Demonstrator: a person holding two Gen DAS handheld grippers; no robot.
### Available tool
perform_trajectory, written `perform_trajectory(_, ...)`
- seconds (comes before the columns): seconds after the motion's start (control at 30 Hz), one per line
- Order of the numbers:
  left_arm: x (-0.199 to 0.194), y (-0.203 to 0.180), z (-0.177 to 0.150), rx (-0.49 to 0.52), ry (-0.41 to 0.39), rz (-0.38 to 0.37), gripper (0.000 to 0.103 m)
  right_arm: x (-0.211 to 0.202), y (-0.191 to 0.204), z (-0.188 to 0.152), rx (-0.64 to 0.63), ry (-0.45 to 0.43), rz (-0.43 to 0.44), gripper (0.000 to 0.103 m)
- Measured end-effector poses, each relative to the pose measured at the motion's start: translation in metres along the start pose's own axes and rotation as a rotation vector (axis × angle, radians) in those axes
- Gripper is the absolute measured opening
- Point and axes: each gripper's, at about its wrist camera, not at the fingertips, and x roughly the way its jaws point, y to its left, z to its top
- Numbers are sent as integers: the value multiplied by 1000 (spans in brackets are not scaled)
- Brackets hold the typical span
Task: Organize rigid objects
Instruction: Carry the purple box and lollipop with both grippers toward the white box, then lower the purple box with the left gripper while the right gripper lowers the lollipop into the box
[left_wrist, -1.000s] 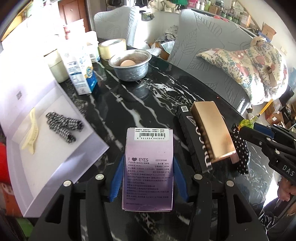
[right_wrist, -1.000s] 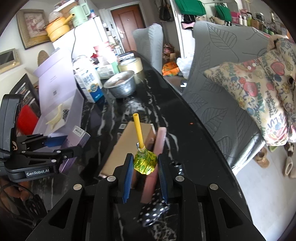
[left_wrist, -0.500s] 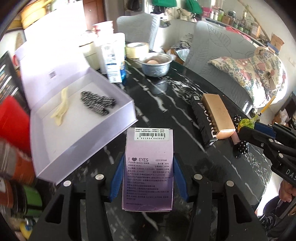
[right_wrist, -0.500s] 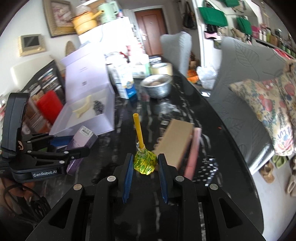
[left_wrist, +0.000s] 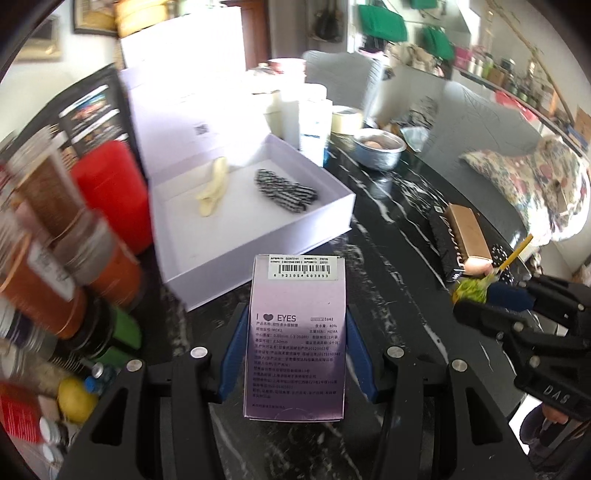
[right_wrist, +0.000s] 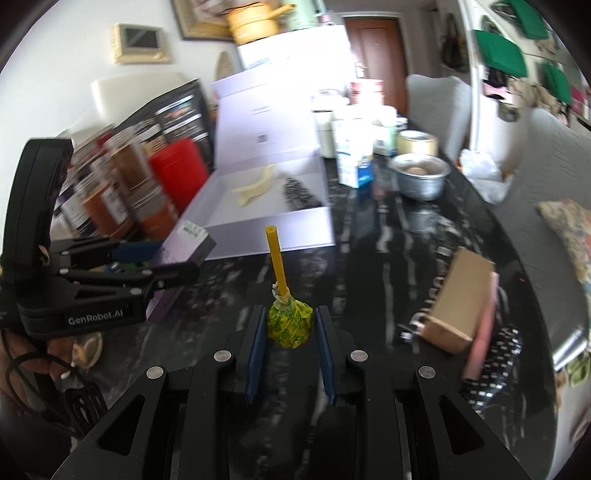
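Left gripper (left_wrist: 295, 354) pinches lilac carton (left_wrist: 297, 339); right gripper (right_wrist: 290, 328) pinches lollipop (right_wrist: 290, 323)

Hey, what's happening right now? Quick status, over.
Left gripper shut on purple box. Right gripper shut on lollipop. Open white box just ahead, hair clip and striped item inside. Nothing blocking.

Purple carton (left_wrist: 297, 339) and green-wrapped lollipop (right_wrist: 290, 323) held near the open white box (left_wrist: 255, 236).

home dining room | marble table (left_wrist: 399, 229) | upholstered chairs (left_wrist: 340, 77) | floral cushion (left_wrist: 532, 181)
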Motion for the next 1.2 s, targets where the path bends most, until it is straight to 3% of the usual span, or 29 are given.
perform_trajectory(0.23,-21,20,-17,-61,-31,85,51,7,30,1,-69,12,71,26)
perform_trajectory(0.6,-42,42,-26,-146,-74,118,51,19,64,10,-157,29,154,26)
perform_trajectory(0.87,-50,43,-8,-132,-120,126,51,20,71,29,-189,8,176,26)
perform_trajectory(1.2,-43,41,37,-88,-165,113,51,19,66,63,-198,-47,164,26)
